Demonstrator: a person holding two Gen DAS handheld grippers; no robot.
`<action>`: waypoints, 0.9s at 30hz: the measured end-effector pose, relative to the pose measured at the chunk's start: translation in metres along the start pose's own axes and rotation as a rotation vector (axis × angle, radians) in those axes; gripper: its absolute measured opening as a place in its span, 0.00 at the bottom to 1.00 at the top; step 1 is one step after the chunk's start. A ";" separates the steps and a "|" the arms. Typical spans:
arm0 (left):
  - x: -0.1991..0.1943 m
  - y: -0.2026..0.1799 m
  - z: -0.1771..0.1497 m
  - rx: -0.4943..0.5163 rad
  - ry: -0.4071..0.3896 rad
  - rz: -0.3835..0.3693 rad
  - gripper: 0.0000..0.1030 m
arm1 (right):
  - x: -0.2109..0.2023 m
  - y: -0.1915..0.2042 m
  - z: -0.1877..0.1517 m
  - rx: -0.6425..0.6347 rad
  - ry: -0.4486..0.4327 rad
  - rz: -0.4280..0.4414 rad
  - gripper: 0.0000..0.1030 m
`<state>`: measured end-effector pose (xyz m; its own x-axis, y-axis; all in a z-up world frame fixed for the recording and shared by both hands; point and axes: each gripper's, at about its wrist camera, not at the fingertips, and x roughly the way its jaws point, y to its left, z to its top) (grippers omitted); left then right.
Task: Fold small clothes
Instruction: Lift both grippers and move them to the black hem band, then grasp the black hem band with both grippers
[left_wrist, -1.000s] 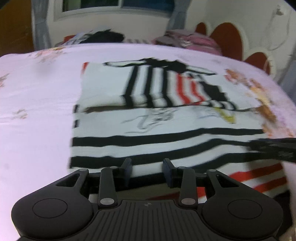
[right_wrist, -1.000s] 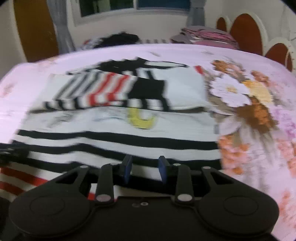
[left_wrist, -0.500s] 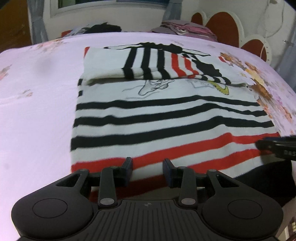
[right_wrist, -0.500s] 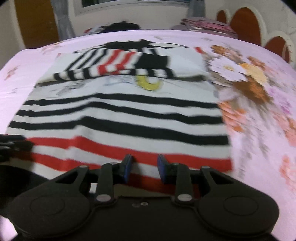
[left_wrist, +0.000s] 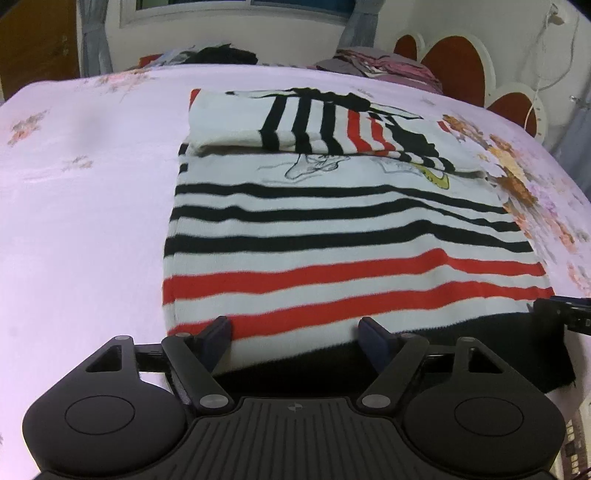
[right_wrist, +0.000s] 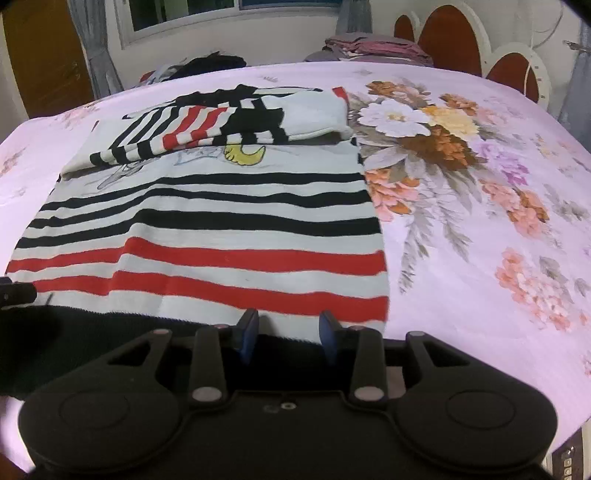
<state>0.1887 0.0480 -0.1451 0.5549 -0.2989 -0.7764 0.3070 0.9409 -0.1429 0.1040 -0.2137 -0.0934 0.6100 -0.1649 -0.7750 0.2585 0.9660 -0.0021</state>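
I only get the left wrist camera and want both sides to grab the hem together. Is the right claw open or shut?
Observer: Open. The right claw shows a clear gap between its fingers, with nothing pinched.
Operator: Where does it sit along the sweater?
Observer: At the black hem of the sweater, close to the right-hand corner.
Operator: What lies past that side edge?
Observer: Bedsheet with printed flowers starting right at the edge, and a big white flower up beside the folded sleeve.
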 end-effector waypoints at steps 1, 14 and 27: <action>-0.001 0.002 -0.002 -0.005 0.001 -0.002 0.73 | -0.002 -0.001 -0.001 0.003 -0.002 -0.006 0.36; -0.016 0.034 -0.035 -0.069 0.027 -0.055 0.73 | -0.016 -0.006 -0.024 0.044 0.014 -0.066 0.48; -0.015 0.036 -0.039 -0.148 0.066 -0.135 0.73 | -0.023 0.014 -0.029 0.036 -0.025 -0.053 0.41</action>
<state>0.1610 0.0924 -0.1625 0.4632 -0.4172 -0.7819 0.2558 0.9077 -0.3328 0.0715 -0.1905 -0.0940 0.6135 -0.2212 -0.7581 0.3176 0.9480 -0.0197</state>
